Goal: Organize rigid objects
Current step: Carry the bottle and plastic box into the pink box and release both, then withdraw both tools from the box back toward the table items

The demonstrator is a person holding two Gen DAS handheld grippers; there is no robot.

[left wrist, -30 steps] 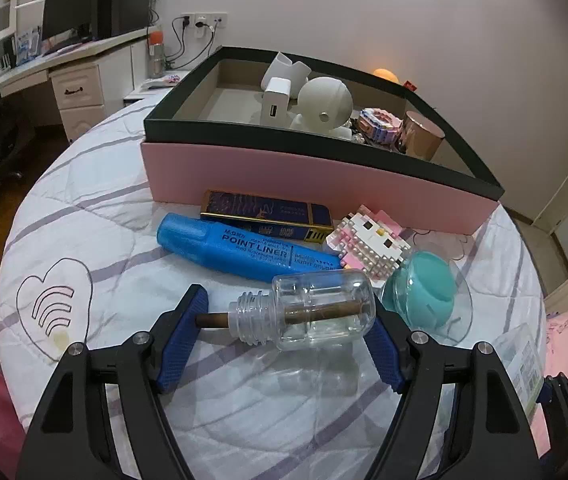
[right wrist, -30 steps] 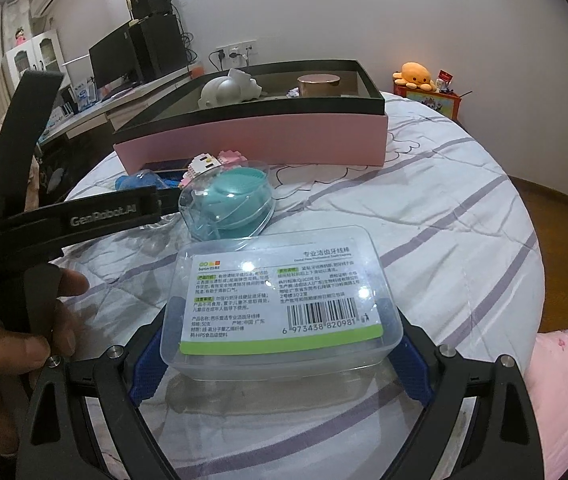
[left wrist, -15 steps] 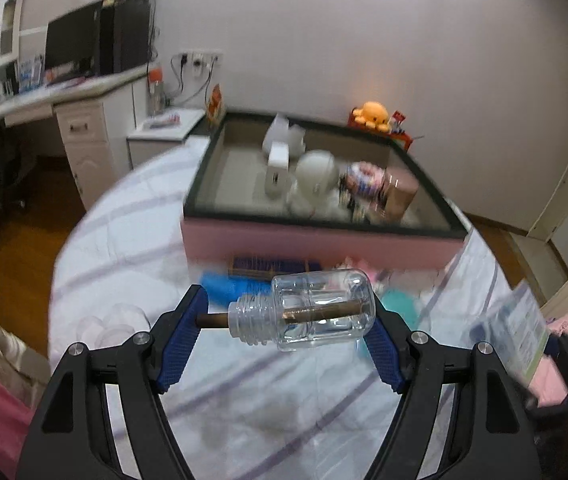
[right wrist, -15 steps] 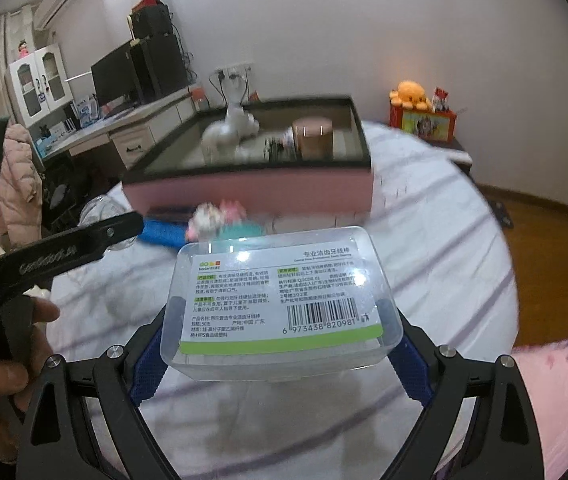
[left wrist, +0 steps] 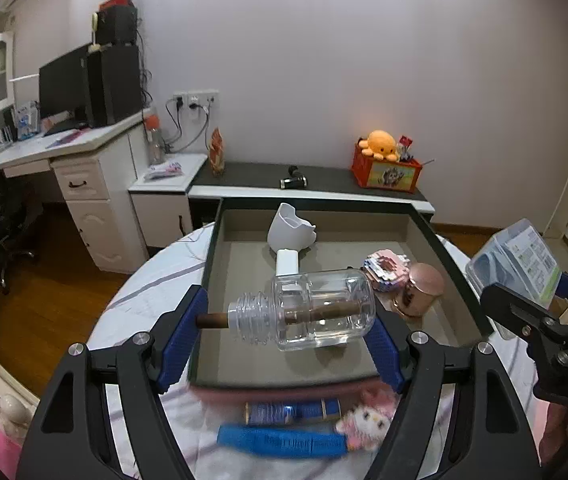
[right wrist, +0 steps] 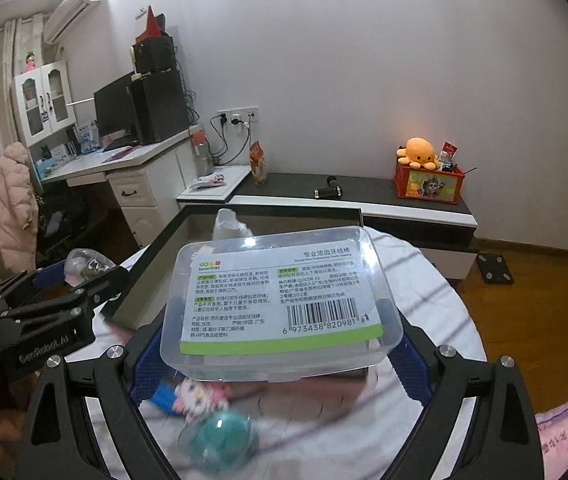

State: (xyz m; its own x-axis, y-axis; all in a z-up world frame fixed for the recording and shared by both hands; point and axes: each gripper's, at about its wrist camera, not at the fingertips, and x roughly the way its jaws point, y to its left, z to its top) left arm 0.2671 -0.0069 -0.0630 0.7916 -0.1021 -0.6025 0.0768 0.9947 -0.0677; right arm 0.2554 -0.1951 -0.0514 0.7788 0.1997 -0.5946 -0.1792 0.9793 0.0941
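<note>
Left gripper (left wrist: 284,320): pinching a clear bottle (left wrist: 315,312) end to end, base on one pad and the brown stick through its neck on the other, held above the tray.
Bottle handling: likely light, stiff and slick; pressing on the stick tip looks prone to pivot, so a hold across the body would be surer.
Right gripper (right wrist: 276,344): clamped on the short ends of a clear labelled box (right wrist: 280,300), lifted over the bed.
Box handling: light, thin-walled, may flex or pop open; squeeze gently.
Bed (left wrist: 148,296): blue marker (left wrist: 284,442), dark box (left wrist: 291,413), block figure (left wrist: 367,424), teal ball (right wrist: 220,436).
Tray (left wrist: 210,276): beyond, open, already holding a white piece (left wrist: 289,232) and copper cup (left wrist: 423,288); free floor at near left.
</note>
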